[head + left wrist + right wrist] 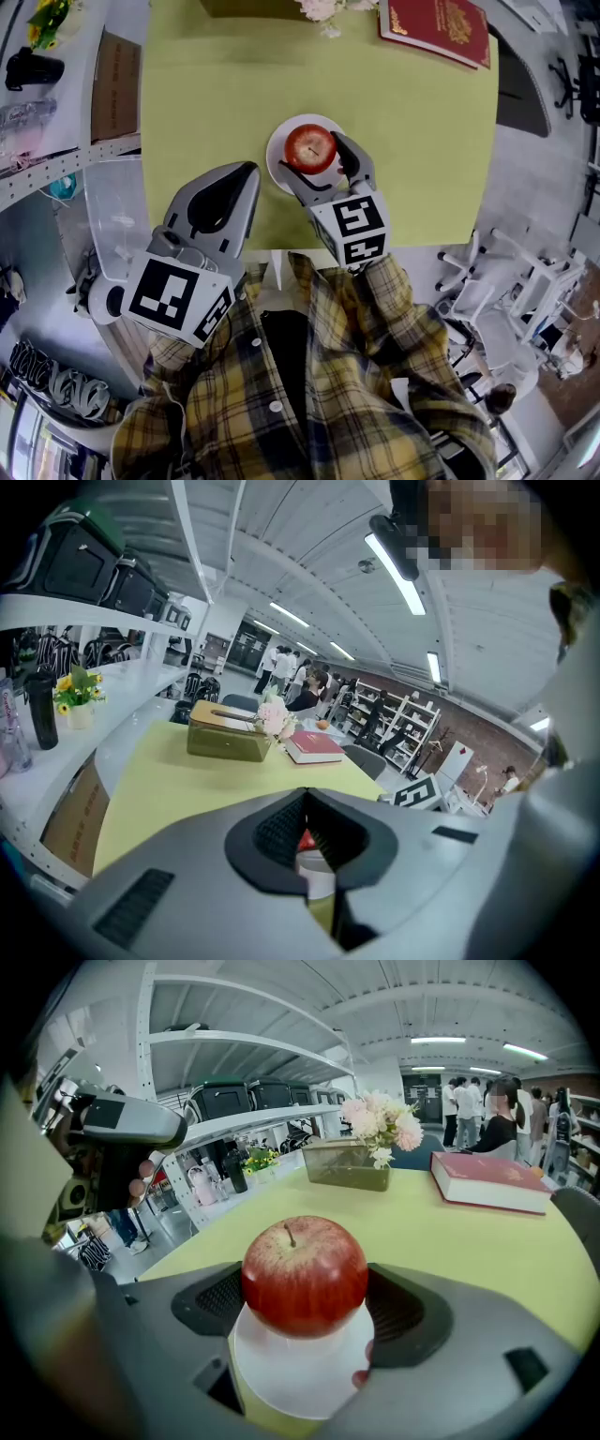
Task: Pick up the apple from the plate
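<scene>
Head view, apple (310,148) on white plate (320,121), right gripper (312,154) clasping apple

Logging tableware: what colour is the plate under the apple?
White plate; clearest in the right gripper view.

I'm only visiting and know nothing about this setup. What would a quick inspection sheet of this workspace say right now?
Surface: yellow-green table, mostly bare.
Job's things: red apple sitting on a white plate, close to the person's edge of the table.
Clutter: red book, pink flowers and an olive box at the far side.
Grippers: right gripper has its jaws against both sides of the apple; left gripper has its jaws together, holds nothing, and is apart from the plate.
Cables: nothing seen.
Surroundings: shelves along one side and people standing in the background.
</scene>
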Available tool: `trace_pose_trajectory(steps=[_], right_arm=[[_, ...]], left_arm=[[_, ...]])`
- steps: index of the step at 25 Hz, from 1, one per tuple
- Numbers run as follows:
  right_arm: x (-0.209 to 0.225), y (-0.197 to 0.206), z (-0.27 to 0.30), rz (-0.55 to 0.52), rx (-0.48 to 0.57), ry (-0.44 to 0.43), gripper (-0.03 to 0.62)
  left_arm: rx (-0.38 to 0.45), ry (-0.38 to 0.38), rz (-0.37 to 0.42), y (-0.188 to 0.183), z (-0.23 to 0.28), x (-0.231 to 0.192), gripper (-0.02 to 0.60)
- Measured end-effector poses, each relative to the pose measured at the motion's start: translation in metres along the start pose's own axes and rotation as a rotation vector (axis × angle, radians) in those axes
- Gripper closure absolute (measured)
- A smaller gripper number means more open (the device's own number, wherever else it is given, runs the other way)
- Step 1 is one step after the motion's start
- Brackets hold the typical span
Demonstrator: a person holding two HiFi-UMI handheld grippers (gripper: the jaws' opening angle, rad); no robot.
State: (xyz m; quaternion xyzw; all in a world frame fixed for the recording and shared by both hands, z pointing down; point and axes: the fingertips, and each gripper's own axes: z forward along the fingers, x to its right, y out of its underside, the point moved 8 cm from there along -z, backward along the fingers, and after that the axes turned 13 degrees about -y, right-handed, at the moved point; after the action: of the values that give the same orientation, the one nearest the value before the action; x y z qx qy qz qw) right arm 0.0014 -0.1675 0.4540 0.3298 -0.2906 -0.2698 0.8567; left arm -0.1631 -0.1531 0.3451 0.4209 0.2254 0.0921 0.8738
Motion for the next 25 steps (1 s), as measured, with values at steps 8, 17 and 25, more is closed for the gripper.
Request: trace_pose_trajectory(steps=[8,17,25], right_arm=[[-0.008,-0.022,-0.03,-0.012,0.048,0.026,0.207],[-0.024,-0.055,-0.064,-0.058,0.102,0.032,0.207],[-0.047,-0.078,-0.091,-0.12,0.111,-0.001,0.207]], left_arm=[[0.058,0.012,0.032,-0.024,-0.009,0.012,0.577],[0.112,0.041,0.079,-0.05,-0.023,0.031,0.577],[0.148,0.065,0.089,-0.07,-0.036,0.037,0.577]])
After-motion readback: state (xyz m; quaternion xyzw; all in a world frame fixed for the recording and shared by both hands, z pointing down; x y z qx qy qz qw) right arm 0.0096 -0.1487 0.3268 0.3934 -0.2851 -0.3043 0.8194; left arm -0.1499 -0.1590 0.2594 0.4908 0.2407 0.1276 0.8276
